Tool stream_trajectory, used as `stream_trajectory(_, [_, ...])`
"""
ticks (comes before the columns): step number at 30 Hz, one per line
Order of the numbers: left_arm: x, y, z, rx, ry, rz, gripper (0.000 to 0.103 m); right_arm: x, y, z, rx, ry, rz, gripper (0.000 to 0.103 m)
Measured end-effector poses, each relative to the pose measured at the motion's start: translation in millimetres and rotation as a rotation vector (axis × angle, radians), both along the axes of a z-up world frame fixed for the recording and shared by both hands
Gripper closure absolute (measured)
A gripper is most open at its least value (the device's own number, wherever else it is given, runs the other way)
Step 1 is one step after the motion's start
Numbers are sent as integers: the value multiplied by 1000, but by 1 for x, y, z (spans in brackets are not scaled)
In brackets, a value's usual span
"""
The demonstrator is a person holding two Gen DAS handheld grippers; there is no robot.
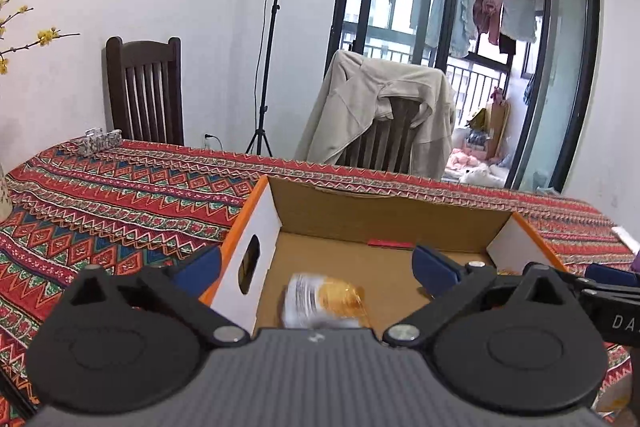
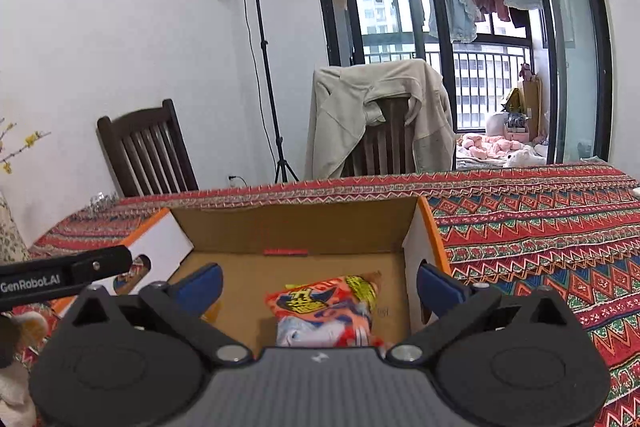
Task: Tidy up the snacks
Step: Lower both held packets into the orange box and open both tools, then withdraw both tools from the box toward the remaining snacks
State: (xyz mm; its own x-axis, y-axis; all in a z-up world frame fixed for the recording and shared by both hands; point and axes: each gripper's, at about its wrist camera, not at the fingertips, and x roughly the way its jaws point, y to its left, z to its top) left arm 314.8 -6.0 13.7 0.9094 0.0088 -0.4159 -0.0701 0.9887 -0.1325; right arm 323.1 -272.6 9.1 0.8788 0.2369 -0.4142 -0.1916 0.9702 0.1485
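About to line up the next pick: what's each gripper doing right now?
Left gripper: open, holding nothing; a clear-wrapped pastry pack lies loose in the cardboard box.
Right gripper: open, empty; an orange snack bag lies loose below.

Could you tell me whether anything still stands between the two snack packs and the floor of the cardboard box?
Nothing visible does. The yellow snack pack and the orange snack bag are already inside the cardboard box, below the open left gripper and right gripper. The first is blurred, possibly mid-drop.

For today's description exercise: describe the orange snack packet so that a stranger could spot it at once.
On the patterned tablecloth stands an open cardboard box. Inside, between the right gripper's open blue fingers, lies the orange snack packet, with yellow lettering.
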Motion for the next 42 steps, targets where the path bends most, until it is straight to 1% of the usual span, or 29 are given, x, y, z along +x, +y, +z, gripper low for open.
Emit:
stream_trajectory(8, [3, 0, 2, -12, 22, 10, 0, -1, -5, 0, 4, 8, -27, 0])
stream_trajectory(13, [-1, 2, 13, -33, 31, 24, 0, -8, -2, 9, -12, -1, -29, 0])
stream_trajectory(17, [-10, 6, 24, -46, 35, 39, 0, -22, 2, 21, -26, -18, -23, 0])
stream_trajectory(22, [-32, 10, 34, -41, 30, 48, 0, -45, 4, 32, -38, -27, -10, 0])
stream_trajectory(26, [-56, 12, 37, -28, 24, 51, 0, -66, 6, 35, -61, -24, 0, 0])
stream_trajectory(30, [-77, 16, 37, -31, 30, 55, 0, -86, 4, 37, -68, -17, -1, 0])
stream_trajectory(37, [-112, 18, 34, -17, 34, 47, 0, -124, -2, 32, -75, 1, 5, 0])
stream_trajectory(42, [-133, 21, 25, -9, 51, 41, 0, -146, -7, 22, -85, 29, -1, 0])
